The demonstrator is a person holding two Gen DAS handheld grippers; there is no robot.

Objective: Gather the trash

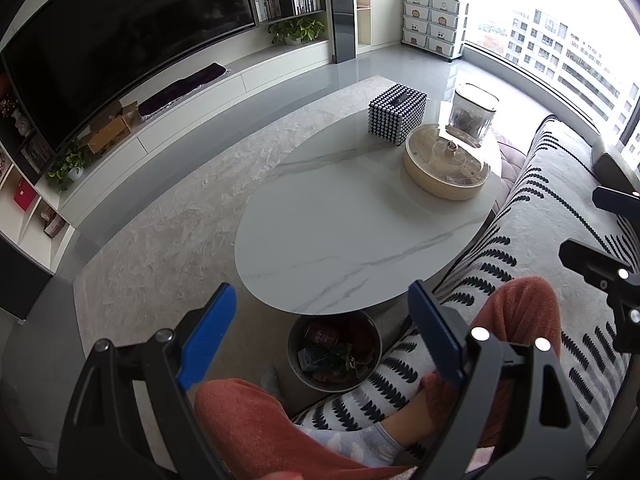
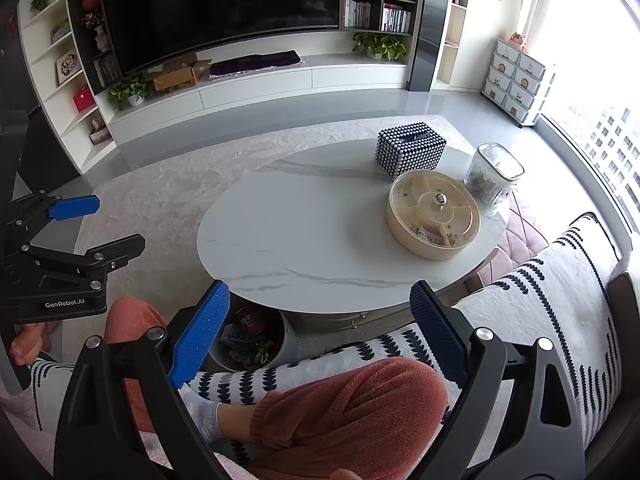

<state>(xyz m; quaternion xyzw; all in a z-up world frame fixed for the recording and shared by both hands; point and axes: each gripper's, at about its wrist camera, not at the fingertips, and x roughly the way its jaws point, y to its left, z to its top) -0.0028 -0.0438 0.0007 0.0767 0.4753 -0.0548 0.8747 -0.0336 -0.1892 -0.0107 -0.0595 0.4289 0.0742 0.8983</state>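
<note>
Under the white marble oval table (image 1: 340, 216) we see a round grey bin (image 1: 334, 350) with trash; our left gripper (image 1: 320, 336) and right gripper (image 2: 320, 328) both stand wide apart, empty.

Both the left gripper (image 1: 320, 336) and the right gripper (image 2: 320, 332) tilt downward with jaws spread wide and nothing between them, above the person's folded knees (image 2: 352, 400).

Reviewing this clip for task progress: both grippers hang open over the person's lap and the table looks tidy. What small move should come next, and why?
Probably none beyond a check: the marble table bears only the beaded tissue box, lidded snack tray and clear jar; wrappers already lie in the trash bin. Left gripper and right gripper are open and hold nothing, so scan the rug.
</note>
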